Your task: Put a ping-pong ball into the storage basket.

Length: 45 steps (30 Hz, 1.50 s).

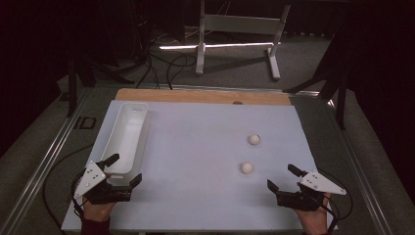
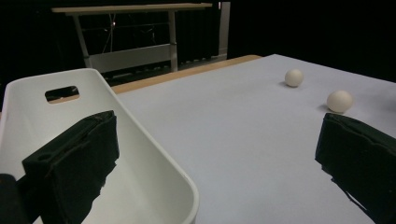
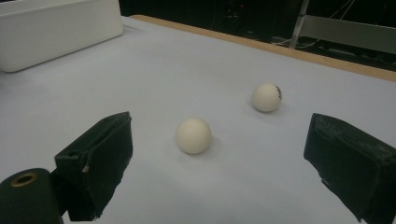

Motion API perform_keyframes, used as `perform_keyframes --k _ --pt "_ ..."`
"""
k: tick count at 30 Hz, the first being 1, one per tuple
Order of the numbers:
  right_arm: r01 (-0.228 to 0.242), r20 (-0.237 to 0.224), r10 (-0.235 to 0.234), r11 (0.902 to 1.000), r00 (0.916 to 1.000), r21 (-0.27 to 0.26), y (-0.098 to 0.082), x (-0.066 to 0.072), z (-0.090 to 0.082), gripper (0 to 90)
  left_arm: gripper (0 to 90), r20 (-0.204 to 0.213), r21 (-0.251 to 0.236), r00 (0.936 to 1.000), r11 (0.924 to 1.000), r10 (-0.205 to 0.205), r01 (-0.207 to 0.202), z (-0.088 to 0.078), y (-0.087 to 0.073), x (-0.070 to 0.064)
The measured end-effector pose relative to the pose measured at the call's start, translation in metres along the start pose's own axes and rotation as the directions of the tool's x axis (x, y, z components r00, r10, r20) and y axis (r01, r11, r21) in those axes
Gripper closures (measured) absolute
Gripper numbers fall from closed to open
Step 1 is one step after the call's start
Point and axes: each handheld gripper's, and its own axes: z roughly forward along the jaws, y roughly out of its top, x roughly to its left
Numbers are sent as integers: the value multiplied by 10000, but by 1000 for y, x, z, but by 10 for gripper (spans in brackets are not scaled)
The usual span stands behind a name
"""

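Two white balls lie on the white table sheet, right of centre: a nearer ball and a farther ball with a small dark mark. A long white tray stands along the left side. My left gripper is open at the tray's near end, one jaw over the tray's corner. Near the front right, my right gripper is open and points at the nearer ball, a short way off it.
A bare wooden strip runs along the table's far edge. Beyond it on the floor stand a white frame and loose cables. Metal rails flank the table on both sides.
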Motion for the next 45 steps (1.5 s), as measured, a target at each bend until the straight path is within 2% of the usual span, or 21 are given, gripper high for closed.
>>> perform_keyframes --k 3,13,22,27,39,45 --pt "11 -69 -10 10000 10000 26 1 -1 0 78 3 12 50 10000 10000 50 -50 1 0 -1" --pt "189 -208 -173 9970 9996 756 7 -1 4 78 3 -3 117 10000 9999 55 -55 2 -1 -1" --pt "337 -220 -318 9954 9993 902 19 1 8 78 3 -18 87 10000 10000 39 -39 2 -1 -2" --pt "425 -340 -385 9908 9987 1281 28 -1 13 76 3 -8 129 10000 9999 65 -64 2 -2 -2" --pt "560 -562 -468 9827 9973 1766 38 -2 28 75 3 -69 47 10000 10000 17 -17 1 -2 -1" --pt "501 -718 -364 9785 9968 2003 42 -3 34 75 3 -85 37 10000 10000 5 -5 1 -2 -1"
